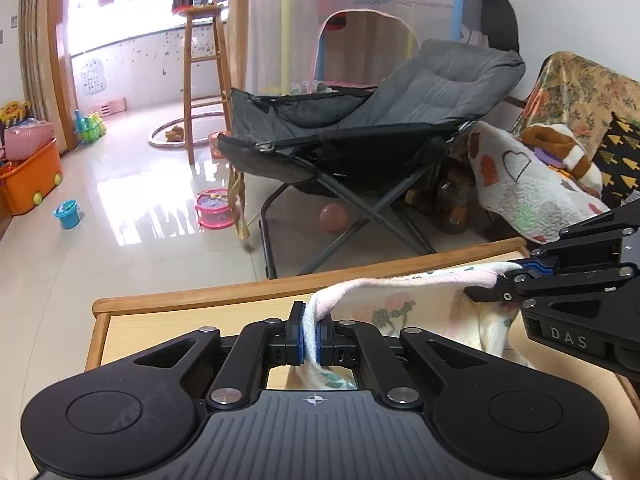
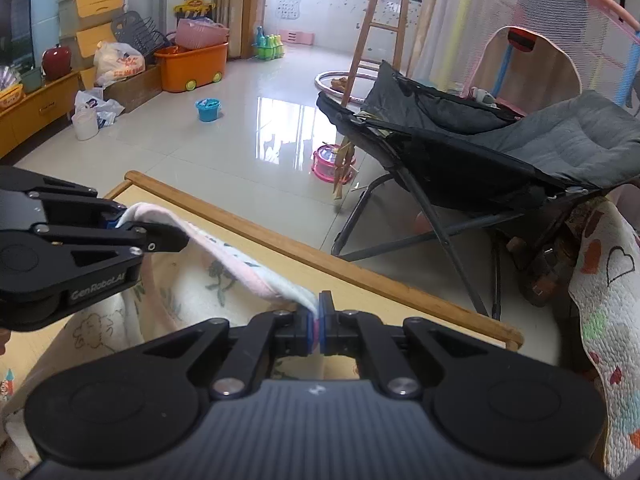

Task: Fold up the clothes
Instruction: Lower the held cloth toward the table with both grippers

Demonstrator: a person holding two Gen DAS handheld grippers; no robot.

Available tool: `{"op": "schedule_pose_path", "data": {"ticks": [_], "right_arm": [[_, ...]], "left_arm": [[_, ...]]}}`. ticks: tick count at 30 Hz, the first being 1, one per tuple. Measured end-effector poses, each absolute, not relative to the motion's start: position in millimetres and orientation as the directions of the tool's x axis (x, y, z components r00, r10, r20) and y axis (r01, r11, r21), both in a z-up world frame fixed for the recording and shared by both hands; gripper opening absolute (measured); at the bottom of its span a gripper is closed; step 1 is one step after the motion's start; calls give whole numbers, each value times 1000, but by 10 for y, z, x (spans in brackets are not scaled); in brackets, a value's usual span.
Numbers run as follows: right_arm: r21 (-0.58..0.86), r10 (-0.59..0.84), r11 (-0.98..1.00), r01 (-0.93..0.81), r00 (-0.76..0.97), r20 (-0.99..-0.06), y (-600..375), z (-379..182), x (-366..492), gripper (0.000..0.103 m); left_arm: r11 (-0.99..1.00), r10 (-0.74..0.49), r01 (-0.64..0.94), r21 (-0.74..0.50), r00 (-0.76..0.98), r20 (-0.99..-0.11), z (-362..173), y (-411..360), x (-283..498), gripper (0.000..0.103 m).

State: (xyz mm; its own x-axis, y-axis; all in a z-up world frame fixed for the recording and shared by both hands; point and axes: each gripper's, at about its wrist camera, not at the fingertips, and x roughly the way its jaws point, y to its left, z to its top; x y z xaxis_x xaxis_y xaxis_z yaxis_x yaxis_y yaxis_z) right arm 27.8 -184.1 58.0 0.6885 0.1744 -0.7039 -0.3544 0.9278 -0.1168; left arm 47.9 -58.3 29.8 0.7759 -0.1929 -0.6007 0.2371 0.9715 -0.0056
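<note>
A cream garment (image 1: 404, 300) with a pink hem and printed pictures hangs stretched between both grippers above the wooden table (image 1: 192, 300). My left gripper (image 1: 311, 338) is shut on one end of the hem. My right gripper (image 1: 516, 270) comes in from the right, shut on the other end. In the right wrist view the right gripper (image 2: 318, 330) pinches the pink edge of the garment (image 2: 224, 264), and the left gripper (image 2: 120, 220) holds the far end at the left. The rest of the cloth sags onto the table (image 2: 360, 280) below.
A grey folding chair (image 1: 360, 128) stands just beyond the table's far rim. A quilt with hearts (image 1: 516, 184) drapes over furniture at the right. Toys, a blue bucket (image 1: 67, 214), a pink drum (image 1: 214, 210) and an orange bin (image 1: 32, 180) lie on the tiled floor. A wooden stool (image 1: 204, 80) stands further back.
</note>
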Motion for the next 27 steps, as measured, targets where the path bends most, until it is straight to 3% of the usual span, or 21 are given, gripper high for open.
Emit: {"op": "schedule_pose_path", "data": {"ticks": [9, 11, 13, 18, 27], "right_arm": [[-84, 169, 936, -342, 643, -747, -1869, 470, 514, 3], [-67, 173, 936, -347, 615, -769, -1907, 450, 595, 4], [-47, 179, 934, -355, 579, -796, -1949, 427, 680, 4], [60, 245, 918, -393, 441, -863, -2056, 342, 861, 4], [288, 380, 905, -313, 292, -878, -2309, 267, 995, 12]], "left_arm": [[967, -203, 254, -19, 722, -662, 112, -534, 789, 8], [965, -218, 260, -41, 700, -680, 72, -502, 887, 16], [962, -229, 268, -56, 679, -698, 50, -464, 979, 17], [949, -273, 300, -99, 619, -736, -16, -365, 1129, 17], [930, -352, 294, -222, 530, -771, -164, -152, 1228, 17]]}}
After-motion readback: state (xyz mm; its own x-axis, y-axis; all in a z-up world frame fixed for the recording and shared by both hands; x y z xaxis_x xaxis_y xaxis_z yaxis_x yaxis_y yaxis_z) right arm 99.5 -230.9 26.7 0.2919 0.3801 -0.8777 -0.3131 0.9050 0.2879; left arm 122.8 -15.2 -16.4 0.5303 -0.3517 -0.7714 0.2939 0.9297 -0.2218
